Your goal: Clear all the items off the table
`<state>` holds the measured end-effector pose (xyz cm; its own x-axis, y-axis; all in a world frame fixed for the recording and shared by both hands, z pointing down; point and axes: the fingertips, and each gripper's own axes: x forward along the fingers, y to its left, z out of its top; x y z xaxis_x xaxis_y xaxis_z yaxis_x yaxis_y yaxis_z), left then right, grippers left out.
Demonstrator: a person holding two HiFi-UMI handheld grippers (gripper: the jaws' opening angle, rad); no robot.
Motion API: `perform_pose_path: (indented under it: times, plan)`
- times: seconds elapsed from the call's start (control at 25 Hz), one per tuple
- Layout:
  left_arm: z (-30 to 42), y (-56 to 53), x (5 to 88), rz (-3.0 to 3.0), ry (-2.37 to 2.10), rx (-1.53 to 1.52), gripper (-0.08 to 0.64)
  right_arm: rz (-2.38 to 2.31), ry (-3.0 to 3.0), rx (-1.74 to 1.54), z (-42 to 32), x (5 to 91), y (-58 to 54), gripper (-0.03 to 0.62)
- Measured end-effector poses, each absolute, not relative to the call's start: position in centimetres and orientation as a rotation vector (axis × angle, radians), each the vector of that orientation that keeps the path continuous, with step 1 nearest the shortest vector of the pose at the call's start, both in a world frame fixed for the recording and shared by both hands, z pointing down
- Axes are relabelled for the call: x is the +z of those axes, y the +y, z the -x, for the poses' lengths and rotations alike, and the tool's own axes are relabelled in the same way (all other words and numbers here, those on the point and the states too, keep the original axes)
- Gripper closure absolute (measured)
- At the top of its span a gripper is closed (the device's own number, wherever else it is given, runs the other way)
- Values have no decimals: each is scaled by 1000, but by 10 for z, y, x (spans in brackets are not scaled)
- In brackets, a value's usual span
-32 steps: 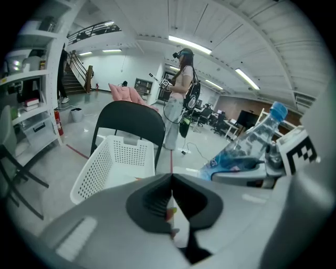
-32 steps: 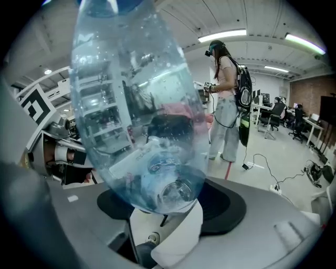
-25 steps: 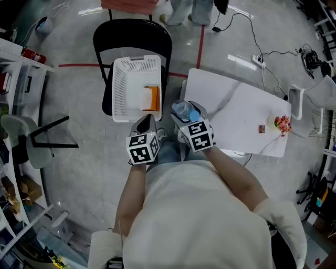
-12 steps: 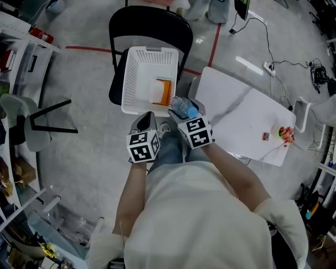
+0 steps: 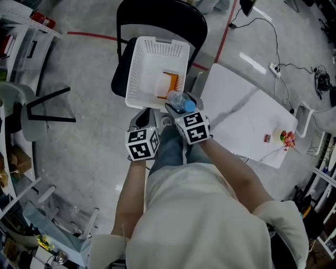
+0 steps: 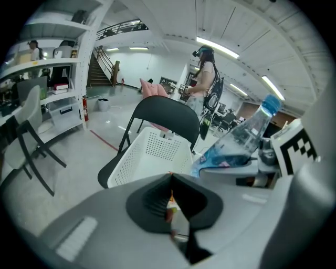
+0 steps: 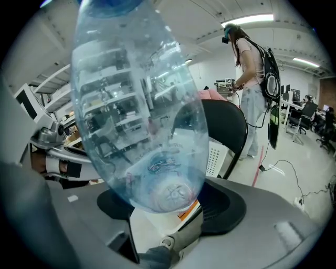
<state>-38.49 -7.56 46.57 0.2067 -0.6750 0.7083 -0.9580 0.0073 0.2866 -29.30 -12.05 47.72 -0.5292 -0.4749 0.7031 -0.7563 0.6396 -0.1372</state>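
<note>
The right gripper (image 5: 181, 110) is pinching a clear water bottle (image 5: 177, 99) with a blue cap, holding it over the near right corner of the white basket (image 5: 137, 68). The basket is sitting on a black chair (image 5: 157, 13). An orange-and-white flat item (image 5: 169, 85) is lying inside it by the right wall. The left gripper (image 5: 144, 116), jaws pressed together on nothing, is hovering beside the basket's near edge. On the white table (image 5: 236, 113), a small red item (image 5: 267, 138) and a flowery cluster (image 5: 286, 138) are sitting near the right edge.
</note>
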Motion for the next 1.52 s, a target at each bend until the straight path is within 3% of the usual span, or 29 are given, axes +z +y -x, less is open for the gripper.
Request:
perform_pose_path:
  times: [1.52]
  plan:
    - [440, -118, 549, -1596, -1551, 454, 551, -807, -2121, 773, 383, 590, -168, 253]
